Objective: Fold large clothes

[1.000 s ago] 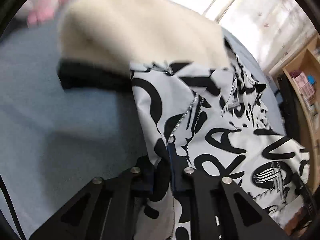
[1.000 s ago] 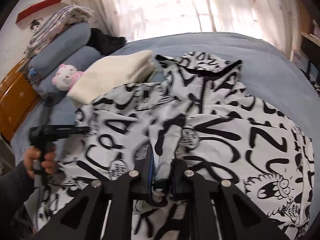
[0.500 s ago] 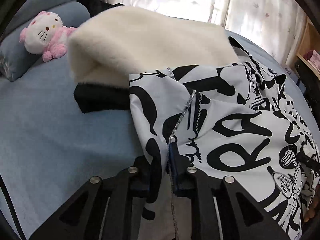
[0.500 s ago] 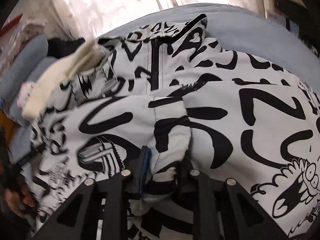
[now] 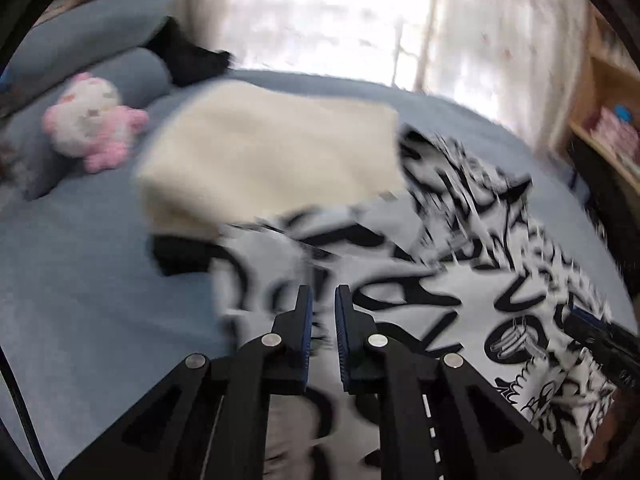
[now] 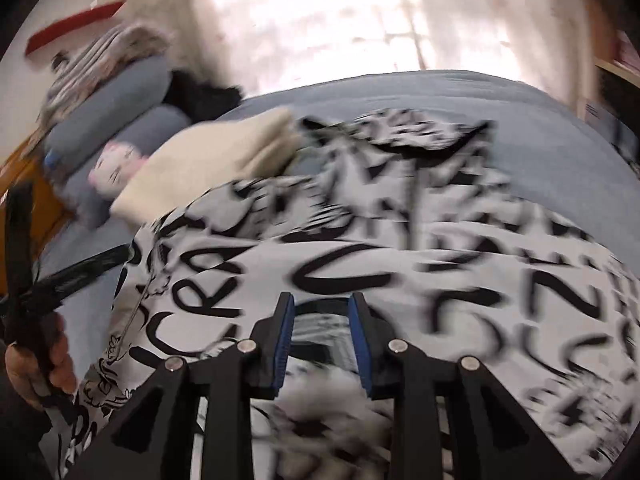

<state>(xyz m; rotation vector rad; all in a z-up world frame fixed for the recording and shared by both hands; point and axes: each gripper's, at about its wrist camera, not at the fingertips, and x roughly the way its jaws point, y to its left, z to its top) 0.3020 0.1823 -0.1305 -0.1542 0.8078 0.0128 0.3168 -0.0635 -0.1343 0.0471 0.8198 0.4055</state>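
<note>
On blue bed (image 5: 80,280): printed jacket (image 6: 360,264) spread flat (cream lining (image 5: 264,168) exposed); left gripper (image 5: 321,300), right gripper (image 6: 321,304) both parted, holding nothing

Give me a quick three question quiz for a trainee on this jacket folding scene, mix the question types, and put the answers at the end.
1. True or false: the left claw is clamped on the printed jacket.
2. Multiple choice: the cream fleece lining lies on which side of the jacket, seen from the right wrist? A) far left B) far right C) near right
3. Fill in: the pink and white plush toy rests against a blue ____.

Key:
1. False; its fingers stand apart with nothing between them, as do the right claw's.
2. A
3. pillow
</note>
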